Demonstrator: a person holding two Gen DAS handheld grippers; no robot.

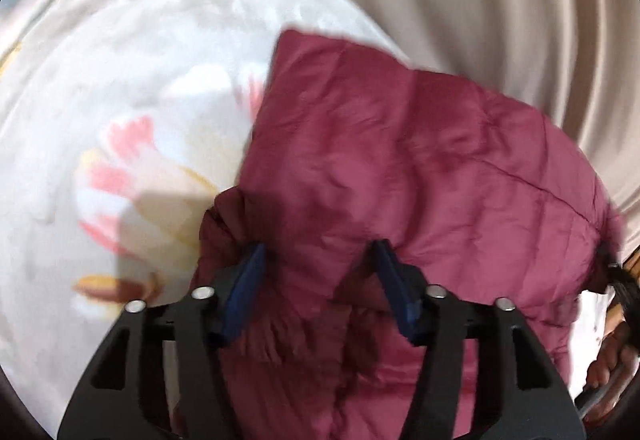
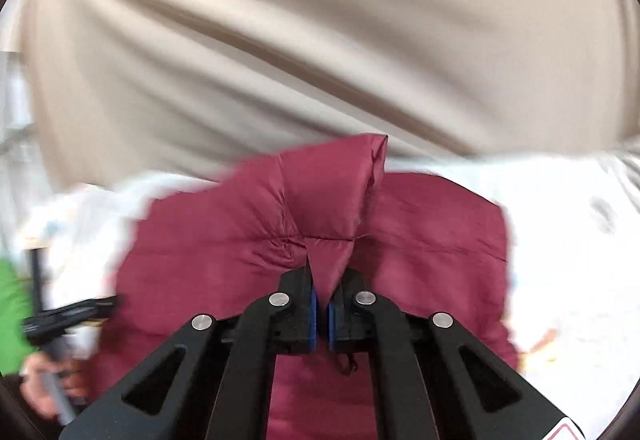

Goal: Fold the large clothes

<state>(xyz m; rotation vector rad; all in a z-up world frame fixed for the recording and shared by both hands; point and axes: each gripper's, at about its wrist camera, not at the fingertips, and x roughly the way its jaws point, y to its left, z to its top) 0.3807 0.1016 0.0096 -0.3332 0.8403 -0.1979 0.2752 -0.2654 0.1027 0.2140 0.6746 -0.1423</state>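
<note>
risk first: the right gripper (image 2: pixel 320 314) has only a narrow peak of the maroon quilted jacket (image 2: pixel 320 208) pinched between its blue pads. that fabric looks slick, so a quick pull could let the tuck slide out and the raised fold would drop back askew. second risk: the left gripper (image 1: pixel 318 264) straddles padded cloth without a clear bite; closing here might catch one layer only, or several, and drag the bulk sideways. judgement only.

where the jacket is: spread on a white bedcover with pink and yellow print (image 1: pixel 120 144), a beige curtain (image 2: pixel 320 40) behind. in the right wrist view one ridge of it stands up from the clamp point towards the curtain.

right gripper: jaws nearly together, clenched on that ridge of jacket.

left gripper: jaws about half apart, blue pads (image 1: pixel 246 288) well separated, jacket cloth lying between and under them. whether the pads actually press on it i cannot tell; both views are blurred.
</note>
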